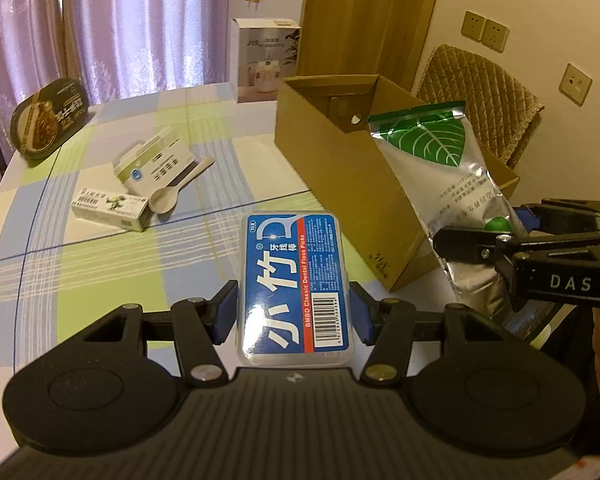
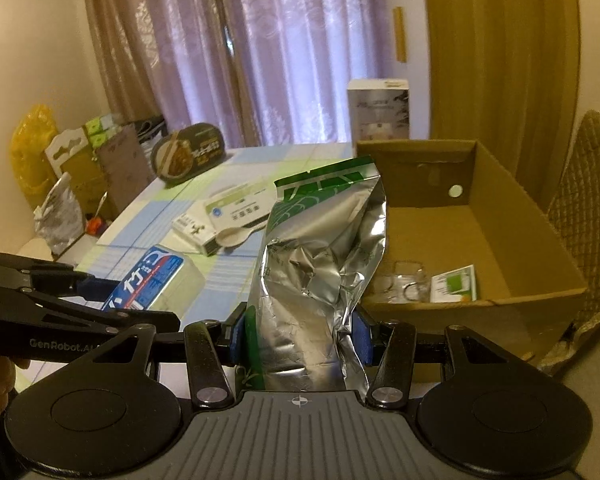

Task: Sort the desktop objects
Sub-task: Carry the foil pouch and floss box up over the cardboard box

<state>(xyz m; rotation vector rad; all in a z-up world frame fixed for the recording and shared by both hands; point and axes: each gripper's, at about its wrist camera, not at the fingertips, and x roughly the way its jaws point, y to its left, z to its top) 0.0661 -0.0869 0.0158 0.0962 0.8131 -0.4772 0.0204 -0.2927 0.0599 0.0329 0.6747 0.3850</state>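
The left claw point(image 1: 294, 316) clamps a clear plastic dental floss pick box point(image 1: 292, 280) with a blue label, white characters and a barcode, held above the checked table point(image 1: 100, 240). The right claw point(image 2: 300, 336) grips a crinkled silver foil pouch point(image 2: 320, 272) with a green leaf print, upright beside the open cardboard box point(image 2: 520, 216).

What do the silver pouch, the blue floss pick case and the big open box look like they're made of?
Silver pouch: looks like metallised foil laminate, glossy, holding sharp creases and mirror-like glints. Floss pick case: probably clear hard plastic, with see-through rounded edges around a blue printed label. Big open box: corrugated cardboard, matte brown, with folded flaps and raw cut edges.
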